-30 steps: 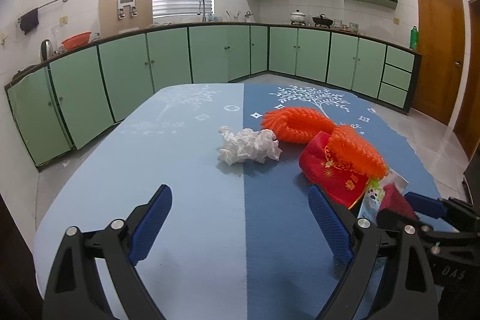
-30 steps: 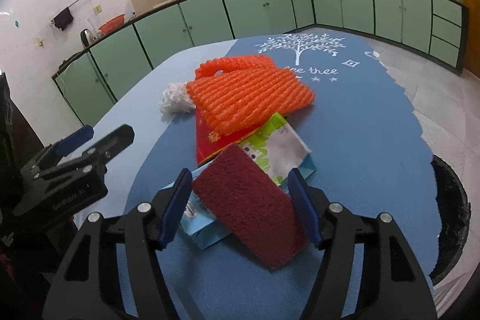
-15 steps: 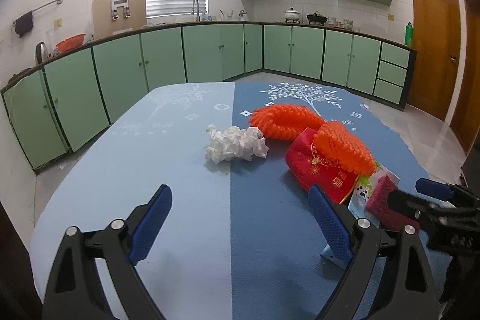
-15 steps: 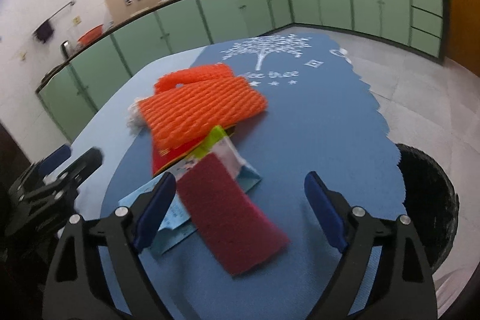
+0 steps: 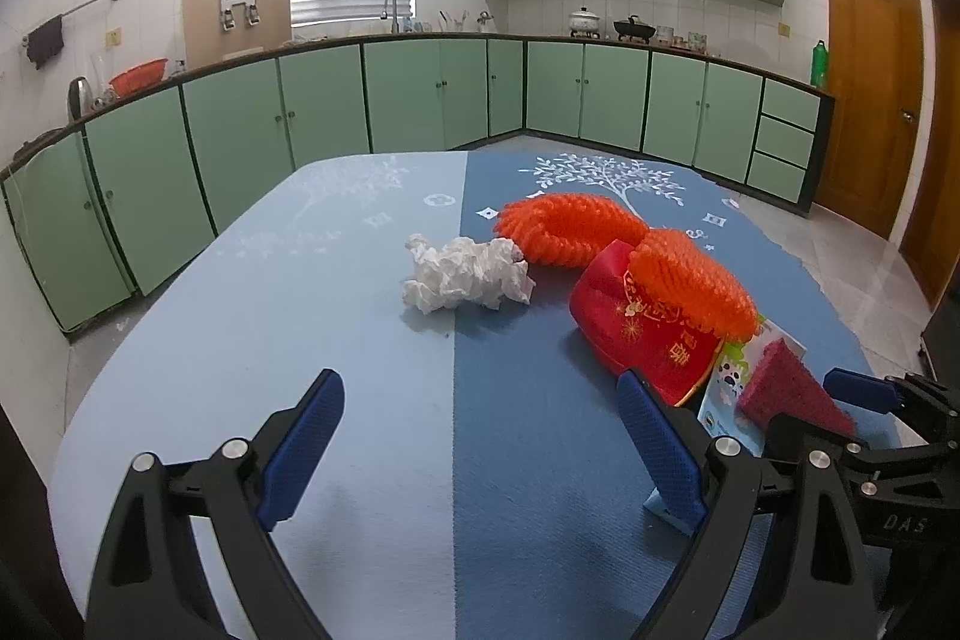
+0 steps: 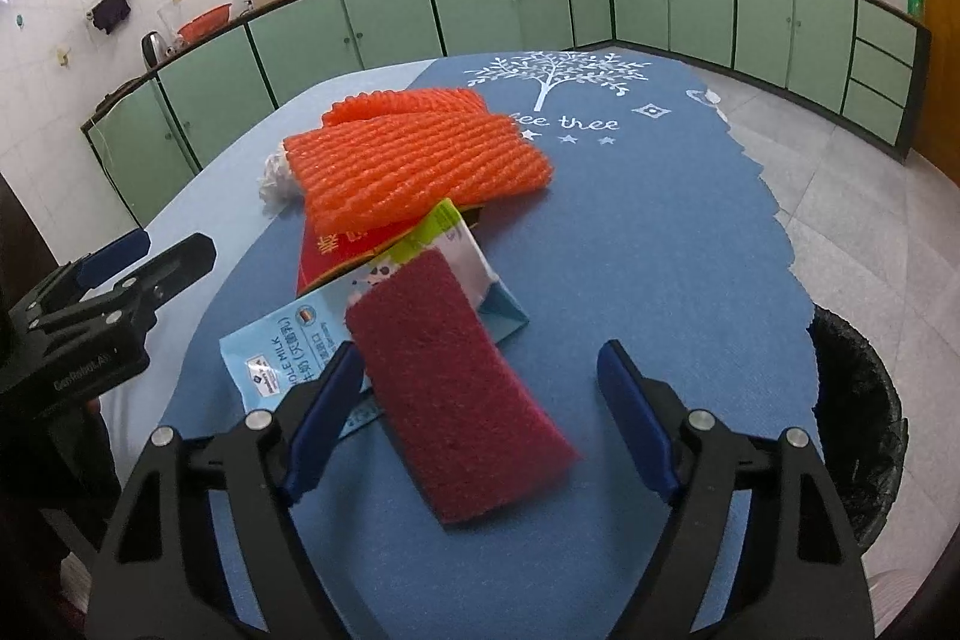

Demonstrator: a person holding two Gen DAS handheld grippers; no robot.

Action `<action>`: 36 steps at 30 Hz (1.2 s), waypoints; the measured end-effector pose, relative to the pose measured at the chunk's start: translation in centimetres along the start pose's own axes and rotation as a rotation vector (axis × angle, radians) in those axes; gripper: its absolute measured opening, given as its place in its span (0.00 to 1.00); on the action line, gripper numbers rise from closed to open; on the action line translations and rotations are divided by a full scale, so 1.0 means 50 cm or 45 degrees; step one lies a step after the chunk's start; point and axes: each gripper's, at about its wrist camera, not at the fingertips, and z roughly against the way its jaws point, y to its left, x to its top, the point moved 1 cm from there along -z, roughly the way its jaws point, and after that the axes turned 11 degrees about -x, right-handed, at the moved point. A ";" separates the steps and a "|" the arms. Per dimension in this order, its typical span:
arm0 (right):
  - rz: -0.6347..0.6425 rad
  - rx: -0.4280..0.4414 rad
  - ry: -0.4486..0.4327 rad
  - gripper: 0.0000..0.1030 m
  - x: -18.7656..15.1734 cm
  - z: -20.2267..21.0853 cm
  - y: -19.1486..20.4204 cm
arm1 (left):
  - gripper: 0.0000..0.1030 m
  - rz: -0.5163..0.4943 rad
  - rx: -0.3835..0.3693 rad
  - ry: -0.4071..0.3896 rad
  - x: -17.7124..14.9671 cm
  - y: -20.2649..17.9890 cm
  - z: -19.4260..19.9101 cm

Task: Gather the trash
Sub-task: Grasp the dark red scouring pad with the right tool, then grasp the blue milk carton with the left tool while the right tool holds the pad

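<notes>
Left wrist view: our left gripper point(image 5: 480, 451) hangs wide open over bare bench point(image 5: 360, 400), holding nothing, probably waiting its turn; right wrist view: our right gripper point(image 6: 477, 406) straddles the maroon scouring pad point(image 6: 456, 394), jaws just narrowed, not yet pinching; pad's long axis runs away from us, leaning left, atop the milk pouch point(image 6: 288, 346).

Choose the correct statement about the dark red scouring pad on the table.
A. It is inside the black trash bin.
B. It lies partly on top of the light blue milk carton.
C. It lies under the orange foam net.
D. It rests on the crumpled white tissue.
B: in the right wrist view the scouring pad overlaps the flattened milk carton, apart from the orange foam net and outside the trash bin.
</notes>
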 end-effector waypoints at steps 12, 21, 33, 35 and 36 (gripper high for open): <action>0.030 0.030 0.004 0.62 0.004 0.003 0.004 | 0.88 -0.003 -0.016 0.022 -0.010 -0.005 -0.007; 0.056 0.047 0.027 0.50 -0.001 0.001 0.003 | 0.88 -0.003 -0.020 0.026 -0.007 -0.006 -0.007; 0.112 -0.043 0.015 0.54 -0.024 0.008 0.013 | 0.88 -0.019 -0.046 0.018 -0.008 -0.033 0.000; 0.121 -0.048 0.007 0.44 -0.026 0.009 0.013 | 0.88 -0.023 -0.049 0.019 -0.008 -0.037 0.001; 0.117 -0.049 0.006 0.43 -0.025 0.009 0.012 | 0.88 -0.025 -0.050 0.019 -0.007 -0.040 0.001</action>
